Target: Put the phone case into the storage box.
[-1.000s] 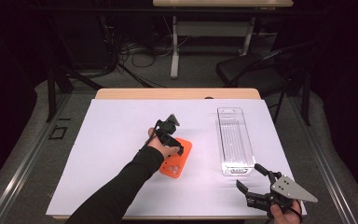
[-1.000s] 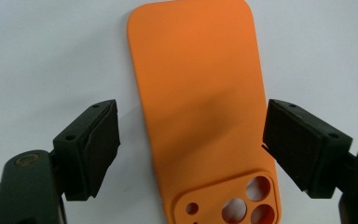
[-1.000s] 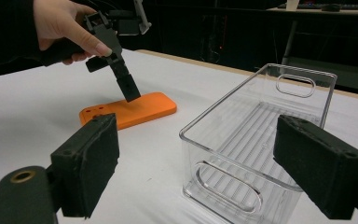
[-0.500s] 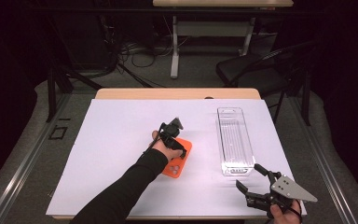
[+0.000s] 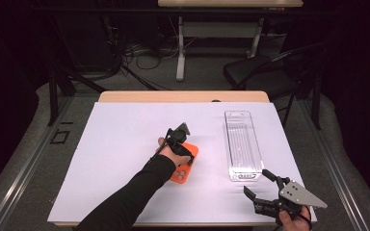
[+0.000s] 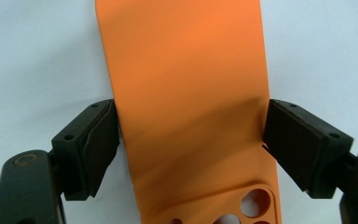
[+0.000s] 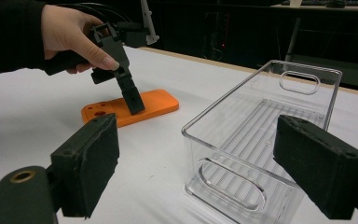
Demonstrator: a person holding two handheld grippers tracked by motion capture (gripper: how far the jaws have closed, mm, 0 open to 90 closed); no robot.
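Setting: a dark room with a black chair (image 5: 265, 72) and desk legs beyond; a table (image 5: 183, 97) topped with a white sheet (image 5: 120, 144).

High view: an orange phone case (image 5: 187, 168) lies flat near the sheet's middle. The left gripper (image 5: 179, 139) stands over the case's far end, held by the left hand (image 5: 173, 153) in a black sleeve. A clear plastic bin (image 5: 243, 144), long and narrow, lies to the right of the case, apart from it. The right gripper (image 5: 261, 186) sits at the near right corner, jaws spread.

Left gripper view: the phone case (image 6: 186, 93) lies between the two jaws, which touch or nearly touch its long edges; whether they squeeze it cannot be told. Camera holes show at its near end.

Right gripper view: jaws wide apart, empty, facing the bin (image 7: 261, 144). Further left, the left gripper (image 7: 130, 100) points steeply down onto the case (image 7: 154, 105).
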